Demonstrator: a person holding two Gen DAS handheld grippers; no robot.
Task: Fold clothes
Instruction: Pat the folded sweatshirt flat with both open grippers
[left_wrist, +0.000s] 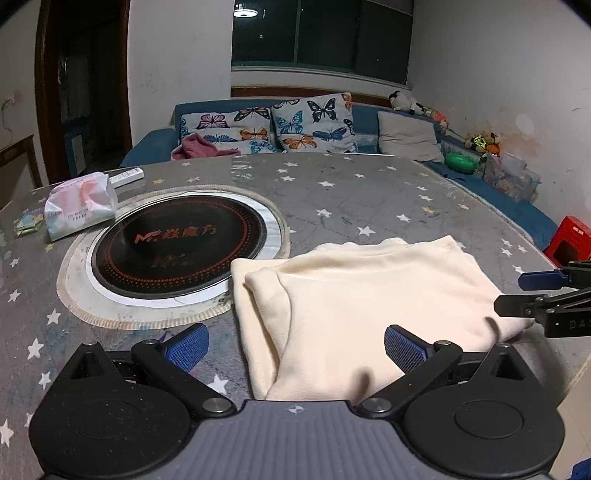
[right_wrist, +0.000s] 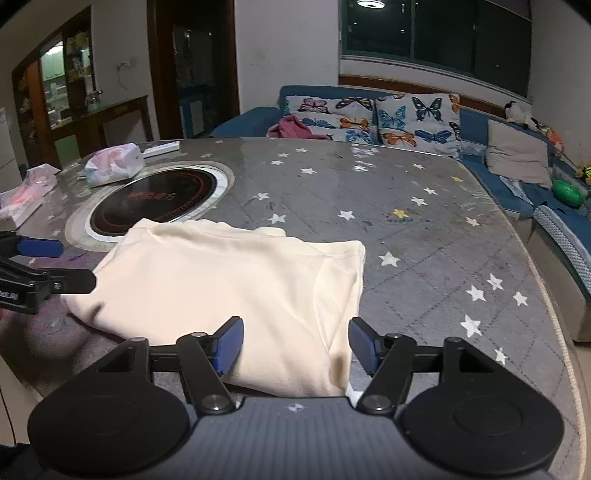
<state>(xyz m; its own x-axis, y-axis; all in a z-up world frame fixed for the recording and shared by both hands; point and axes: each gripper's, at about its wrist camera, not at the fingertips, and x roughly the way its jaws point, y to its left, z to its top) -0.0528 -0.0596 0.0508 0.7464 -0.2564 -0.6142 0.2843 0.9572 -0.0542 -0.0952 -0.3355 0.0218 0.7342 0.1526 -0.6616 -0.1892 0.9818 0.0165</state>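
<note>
From the left wrist view, the left tongs (left_wrist: 295, 349) stand wide apart with their blue pads clear of everything, hanging just above the near edge of the cream garment (left_wrist: 369, 295), which lies folded into a rough rectangle on the star-patterned grey surface (left_wrist: 332, 199). The garment's left edge just overlaps the rim of the round black induction cooktop (left_wrist: 177, 247) set into the surface, and a soft pack of tissues (left_wrist: 79, 206) sits on the far side of that cooktop with a white remote (left_wrist: 127, 176) behind it. The right tongs (left_wrist: 539, 295) reach in from the right edge, at the garment's near right corner, though whether a tip touches the cloth I can't quite tell from here. A blue sofa with butterfly cushions (left_wrist: 295, 123) runs along the back of the room. From the right wrist view, the right tongs (right_wrist: 295, 345) are also parted, gripping nothing; the folded garment (right_wrist: 229, 280) lies beneath and between the pads, its near right corner close to the right pad. The left tongs (right_wrist: 55, 266) come in from the left edge beside the garment's left side. The cooktop (right_wrist: 159, 197) sits beyond the garment, touching its far left edge, and the tissue pack (right_wrist: 114, 164) is farther back.
</note>
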